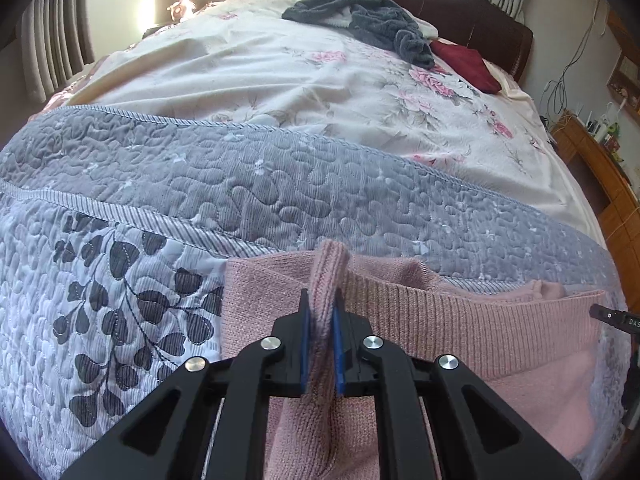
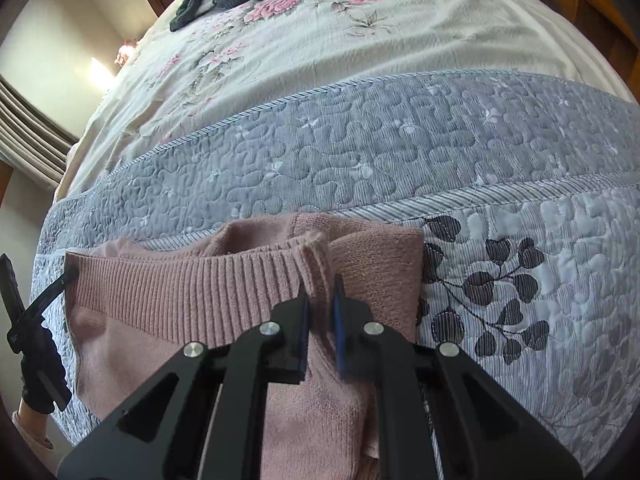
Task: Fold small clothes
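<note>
A pink knit sweater [image 1: 460, 332] lies on the grey quilted bedspread [image 1: 240, 184] at the near edge of the bed. My left gripper [image 1: 321, 300] is shut on a raised fold of the sweater's left edge, with knit standing up between the blue pads. In the right wrist view the same pink sweater [image 2: 180, 288] shows its ribbed hem. My right gripper [image 2: 320, 284] is shut on a pinch of that hem near the right corner. The left gripper's black body [image 2: 36, 336] appears at the sweater's far left edge.
Beyond the grey quilt is a cream floral sheet [image 1: 320, 92]. A dark grey garment [image 1: 368, 24] and a dark red cloth [image 1: 468, 64] lie near the dark headboard [image 1: 480, 12]. A wooden cabinet [image 1: 600, 176] with cables stands right of the bed. Curtains [image 1: 52, 40] hang at left.
</note>
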{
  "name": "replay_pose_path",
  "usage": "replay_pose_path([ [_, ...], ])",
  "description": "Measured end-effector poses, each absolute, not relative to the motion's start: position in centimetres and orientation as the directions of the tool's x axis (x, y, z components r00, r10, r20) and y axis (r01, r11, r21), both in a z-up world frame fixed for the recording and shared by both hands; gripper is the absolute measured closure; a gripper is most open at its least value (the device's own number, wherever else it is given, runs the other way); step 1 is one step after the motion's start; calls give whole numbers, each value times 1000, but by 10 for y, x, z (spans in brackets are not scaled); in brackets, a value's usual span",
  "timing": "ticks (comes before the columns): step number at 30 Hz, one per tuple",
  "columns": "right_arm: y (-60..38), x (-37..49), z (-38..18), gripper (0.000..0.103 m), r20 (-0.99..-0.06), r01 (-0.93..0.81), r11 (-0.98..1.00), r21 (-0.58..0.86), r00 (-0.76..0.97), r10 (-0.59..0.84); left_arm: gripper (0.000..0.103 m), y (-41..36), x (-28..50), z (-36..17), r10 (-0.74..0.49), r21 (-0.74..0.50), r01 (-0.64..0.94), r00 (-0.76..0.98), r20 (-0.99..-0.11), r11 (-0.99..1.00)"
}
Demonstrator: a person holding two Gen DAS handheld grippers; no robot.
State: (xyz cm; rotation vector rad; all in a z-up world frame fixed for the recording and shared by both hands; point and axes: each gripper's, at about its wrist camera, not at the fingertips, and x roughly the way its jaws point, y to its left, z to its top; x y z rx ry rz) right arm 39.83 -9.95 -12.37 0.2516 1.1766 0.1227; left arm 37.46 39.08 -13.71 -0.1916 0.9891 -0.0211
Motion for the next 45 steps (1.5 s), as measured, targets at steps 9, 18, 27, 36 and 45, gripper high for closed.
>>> replay_pose_path([
  [9, -108, 388, -133, 65, -903, 60, 956, 288, 348, 250, 77, 403, 368, -143, -79, -168, -127, 520, -851, 978],
  [18, -122, 292, -110, 47, -891, 0, 930, 367, 288, 352, 59, 372, 293, -97, -106, -121, 13, 585, -804, 993],
  [27, -108, 227, -138, 94, -911, -45, 930, 364, 190, 366, 58, 322, 260, -135, -156, -129, 91, 455, -877, 987],
  [36, -110, 227, -151, 93, -940, -27, 954, 298, 163, 299, 58, 328, 263, -163, -155, -145, 56, 403, -902, 988],
  [45, -139, 258, -119, 33, -882, 37, 910, 413, 264, 390, 54, 312, 280, -130, -242, -234, 72, 426, -872, 970],
])
